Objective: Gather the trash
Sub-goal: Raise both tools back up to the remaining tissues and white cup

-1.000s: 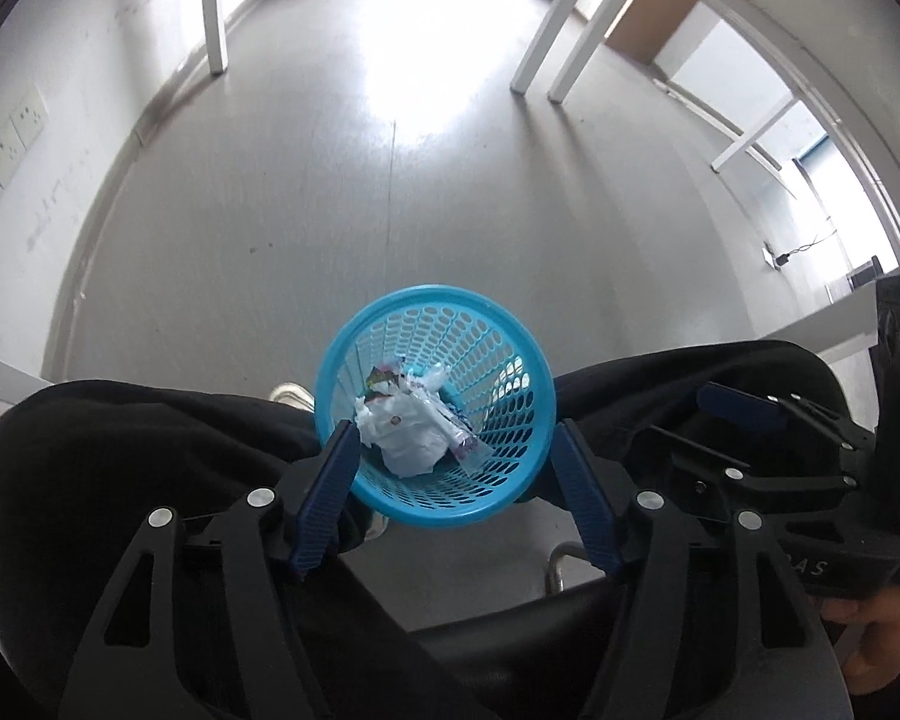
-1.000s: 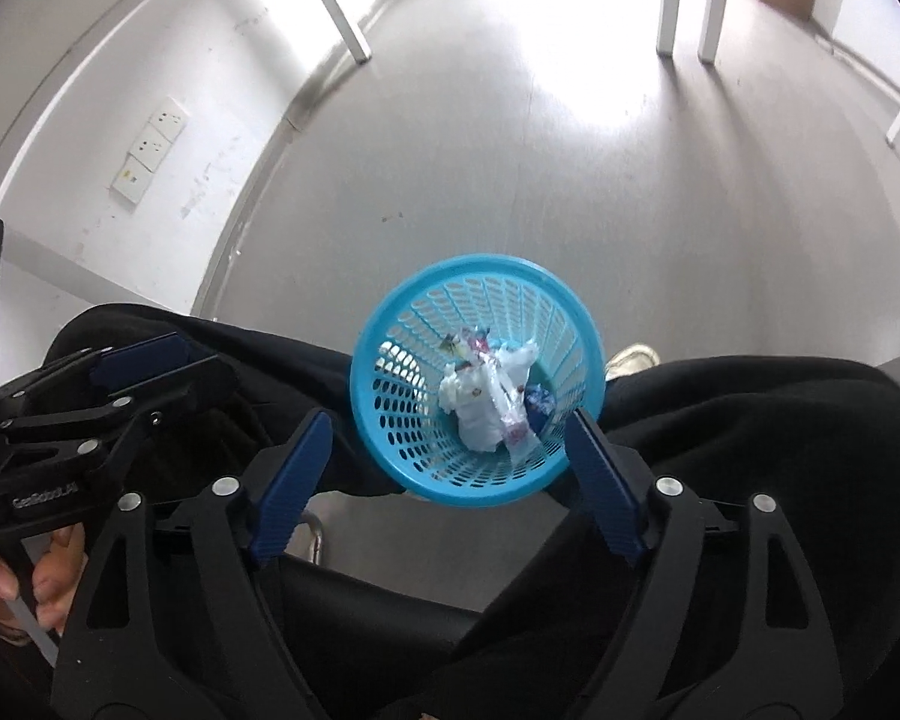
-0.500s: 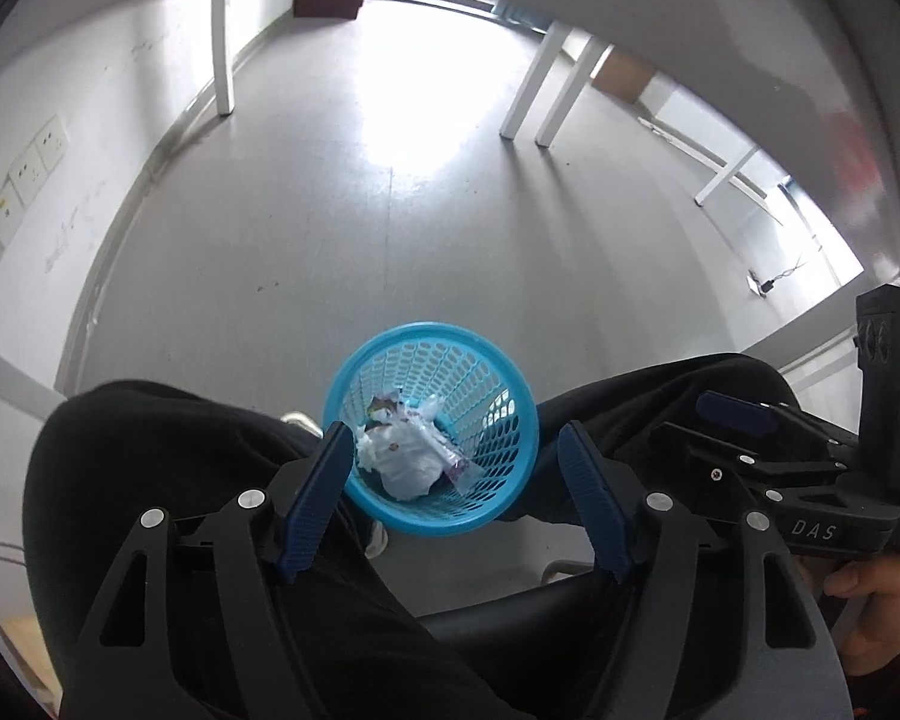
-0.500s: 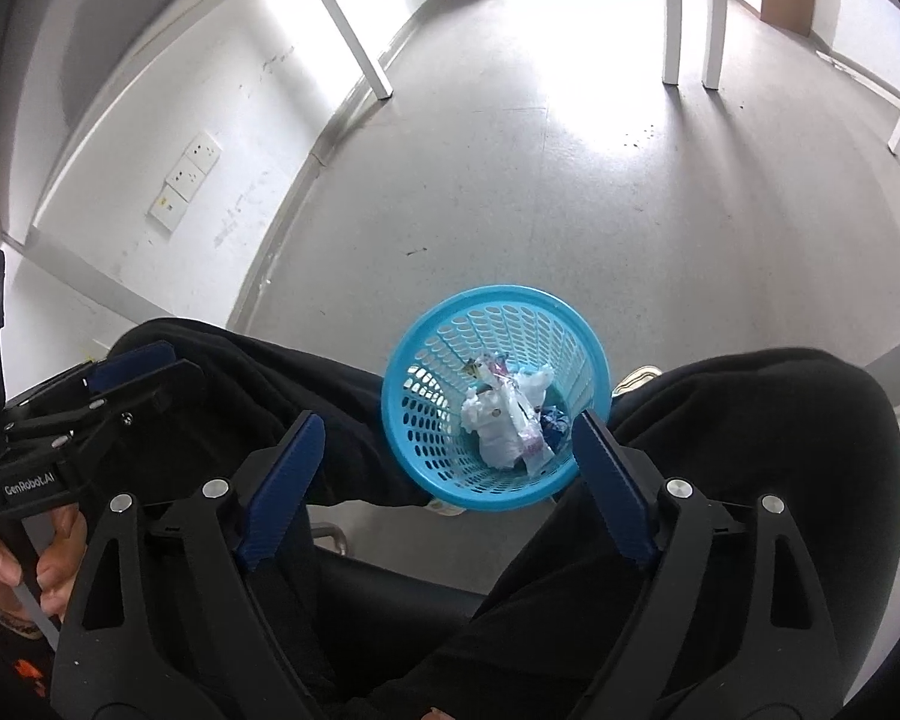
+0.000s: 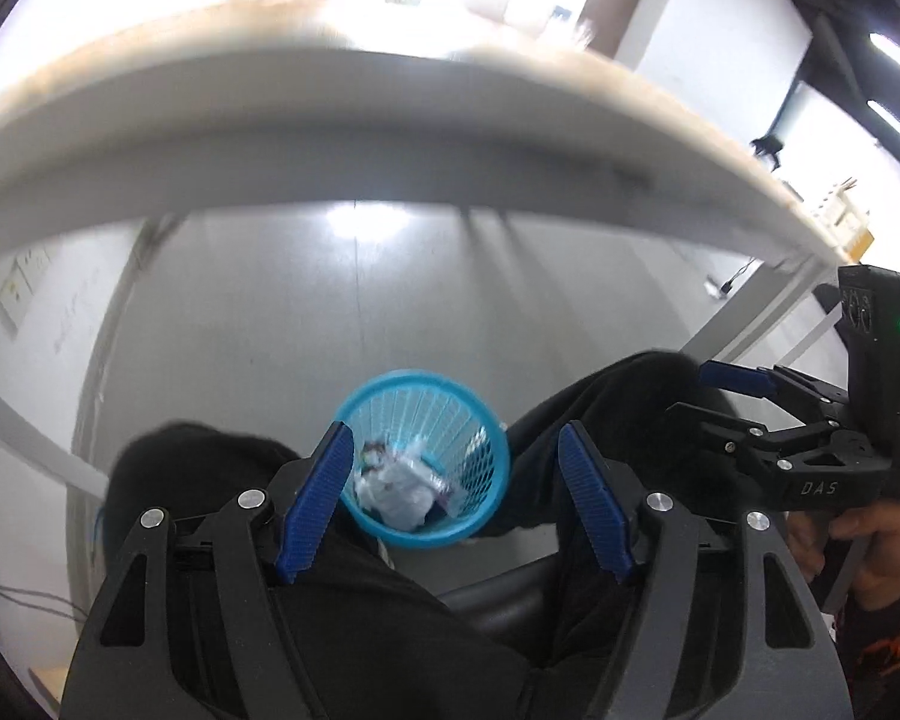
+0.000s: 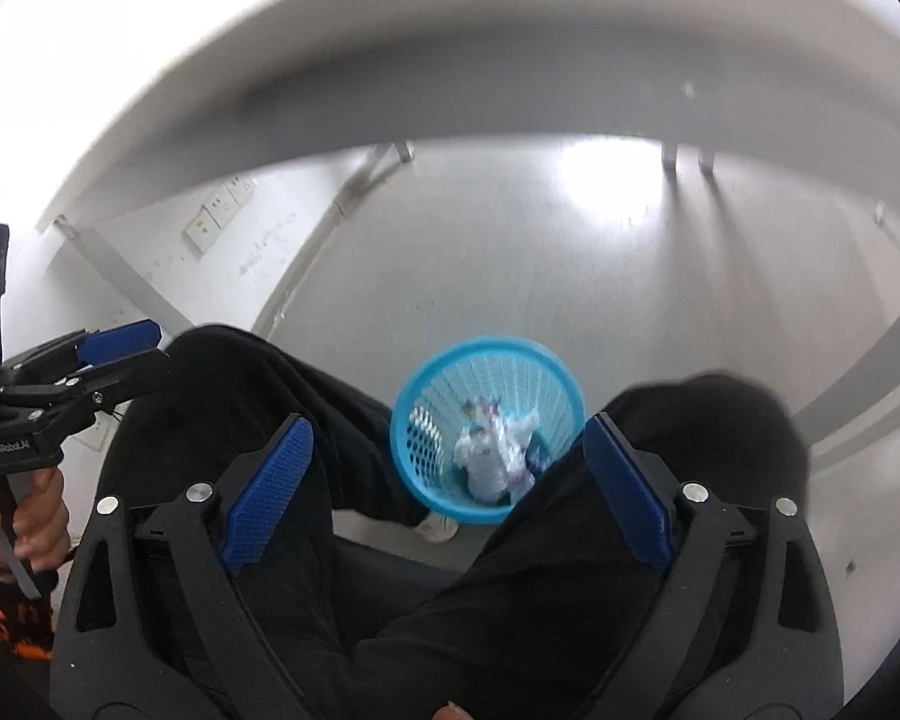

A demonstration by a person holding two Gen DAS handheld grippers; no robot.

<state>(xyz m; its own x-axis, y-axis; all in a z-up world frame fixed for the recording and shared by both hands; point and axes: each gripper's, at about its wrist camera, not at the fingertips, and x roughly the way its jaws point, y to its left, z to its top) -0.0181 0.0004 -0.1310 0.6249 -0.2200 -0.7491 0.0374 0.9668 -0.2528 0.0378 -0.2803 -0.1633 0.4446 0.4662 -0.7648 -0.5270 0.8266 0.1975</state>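
left wrist view: blue mesh basket [image 5: 424, 459] on floor between knees, crumpled wrappers [image 5: 399, 483] inside — light, soft, crushable; pinch bulk gently. left claw [image 5: 453, 510] apart, empty; right claw [image 6: 447, 486] apart, empty.

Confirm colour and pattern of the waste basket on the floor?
Light blue plastic basket with perforated mesh walls; right wrist view shows it best.
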